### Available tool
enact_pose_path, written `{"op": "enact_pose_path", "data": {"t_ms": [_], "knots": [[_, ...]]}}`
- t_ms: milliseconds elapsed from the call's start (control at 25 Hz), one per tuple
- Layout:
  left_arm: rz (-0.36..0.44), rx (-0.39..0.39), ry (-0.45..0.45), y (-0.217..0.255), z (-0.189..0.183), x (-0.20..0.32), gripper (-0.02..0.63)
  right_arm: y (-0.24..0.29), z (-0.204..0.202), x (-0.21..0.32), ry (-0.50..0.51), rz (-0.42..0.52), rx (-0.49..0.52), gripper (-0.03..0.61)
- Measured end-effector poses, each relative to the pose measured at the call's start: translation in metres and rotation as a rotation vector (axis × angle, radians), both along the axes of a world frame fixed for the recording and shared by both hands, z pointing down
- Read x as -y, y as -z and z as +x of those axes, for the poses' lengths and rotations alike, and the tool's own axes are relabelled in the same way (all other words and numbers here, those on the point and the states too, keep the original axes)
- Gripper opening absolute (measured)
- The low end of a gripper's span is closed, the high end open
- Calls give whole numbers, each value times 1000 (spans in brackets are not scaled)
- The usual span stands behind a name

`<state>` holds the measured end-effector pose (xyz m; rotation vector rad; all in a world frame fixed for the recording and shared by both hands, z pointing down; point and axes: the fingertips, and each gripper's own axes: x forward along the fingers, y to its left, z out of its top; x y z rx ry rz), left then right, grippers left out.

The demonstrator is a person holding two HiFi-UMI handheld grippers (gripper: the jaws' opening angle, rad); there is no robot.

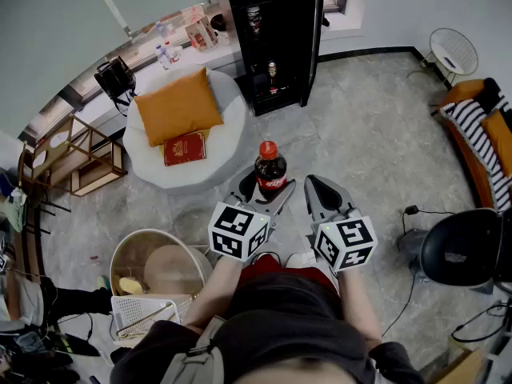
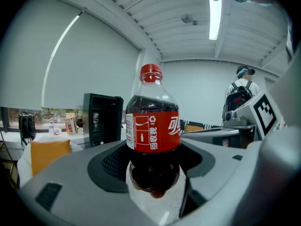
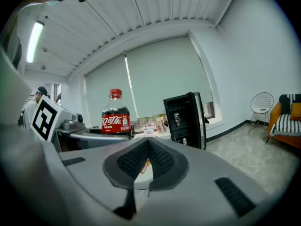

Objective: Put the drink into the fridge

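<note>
Bottle [image 2: 152, 126] of cola, dark liquid, red cap [image 2: 151, 72] on top. The red label [image 2: 153, 132] carries white Chinese characters, a small recycling mark with "PET" under it, and a white strip of fine print along one edge that is too small to read. In the right gripper view the label's other side shows larger white Chinese characters.

The bottle stands upright, long axis vertical, cap up and rounded base down, in the air above the grey tile floor [image 1: 376, 142].

The left gripper [image 1: 268, 192] is clamped on the bottle's lower body, both pads pressed against its sides, jaws spread wide around it. The right gripper [image 1: 320, 186] is just beside it on the right, jaws brought together with nothing between them.

Both forearms reach forward from the person's torso, side by side at about the same height. The marker cubes [image 1: 238, 230] face up toward the head camera. Both grippers point forward toward the black fridge [image 1: 280, 46].

The fridge stands well ahead against the far wall, door open, with a few drinks on its shelves. To its left, a round white seat [image 1: 160, 170] holds an orange cushion [image 1: 176, 106] and a red book [image 1: 185, 148]; the book's gold print is unreadable.
</note>
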<state>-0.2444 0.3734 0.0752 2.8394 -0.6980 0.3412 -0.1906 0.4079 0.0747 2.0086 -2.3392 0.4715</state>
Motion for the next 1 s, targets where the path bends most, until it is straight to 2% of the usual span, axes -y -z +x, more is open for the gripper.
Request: {"op": "enact_pose_path", "data": {"t_ms": [1000], "knots": [[-17, 27, 54, -14, 18, -9, 314, -5, 28, -20, 15, 17, 10, 17]]}}
